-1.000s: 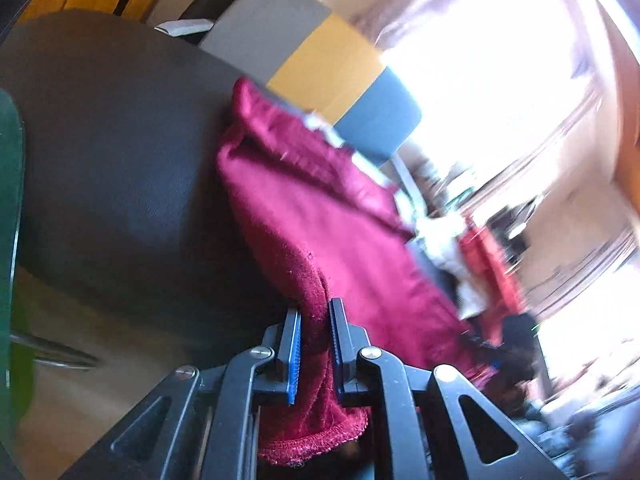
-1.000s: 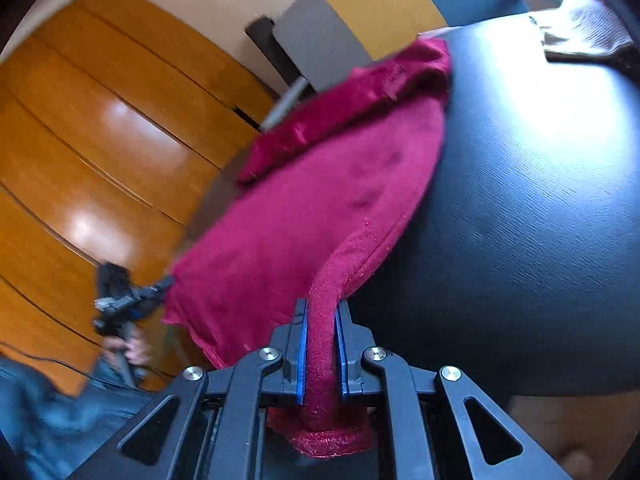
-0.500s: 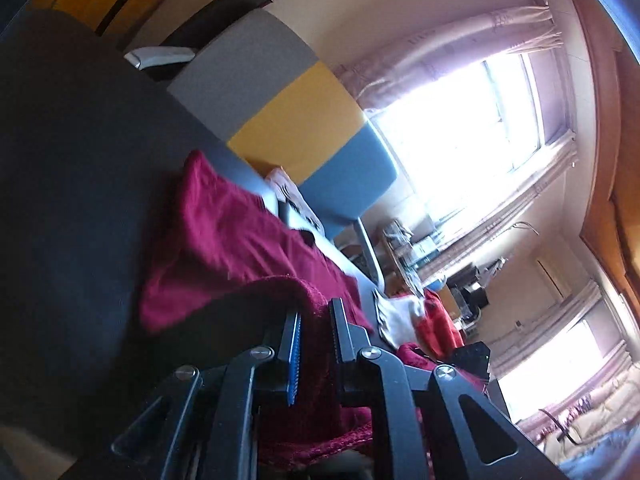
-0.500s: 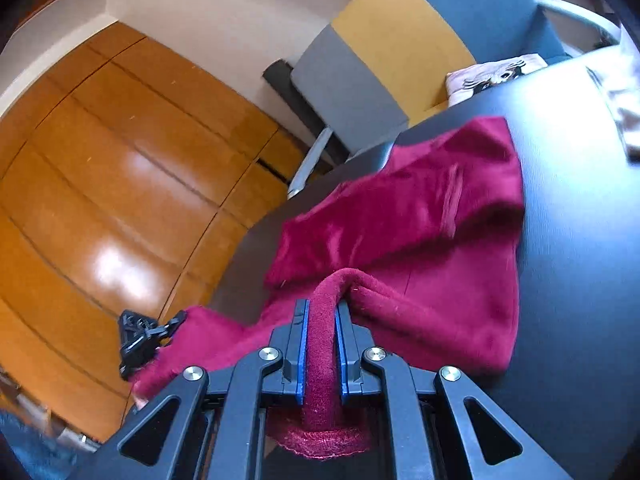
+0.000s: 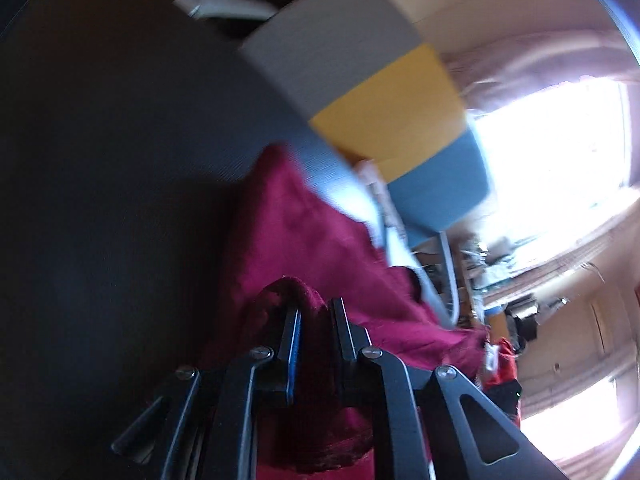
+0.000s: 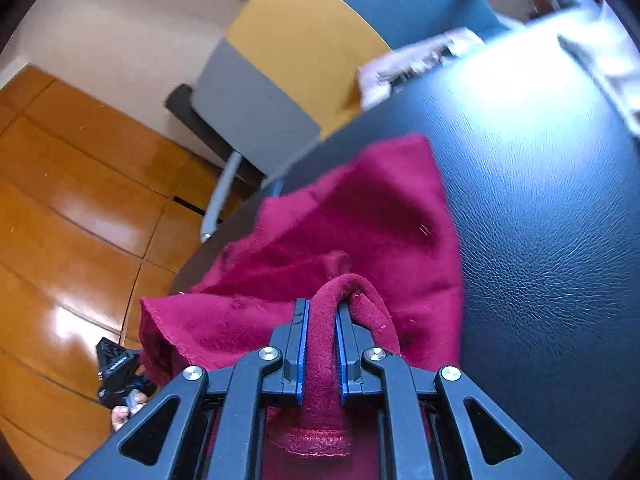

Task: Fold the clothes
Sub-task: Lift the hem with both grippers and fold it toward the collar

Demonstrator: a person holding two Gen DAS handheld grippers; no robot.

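Right now your right gripper (image 6: pixel 320 312) pinches a raised fold of the crimson garment (image 6: pixel 360 220) between its blue-lined fingers (image 6: pixel 301 340), the cloth filling the narrow gap. Your left gripper (image 5: pixel 316 312) likewise clamps a bunched ridge of the same garment (image 5: pixel 292 232), its fingers (image 5: pixel 294 344) close together on the fabric. Beyond both grips, the garment lies spread in loose layers on the dark leather-textured tabletop (image 6: pixel 540 220), one corner reaching toward the table's far edge. Past that edge stands a chair (image 6: pixel 288 48) with a grey, yellow and blue back, and a pale cloth (image 6: pixel 412 60) lies at the table's rim beside it. Farther off, to your right view's left side, glossy wooden wall panels (image 6: pixel 72 200) rise, while the left view shows a bright, overexposed window (image 5: pixel 560 140) with curtains, all blurred.
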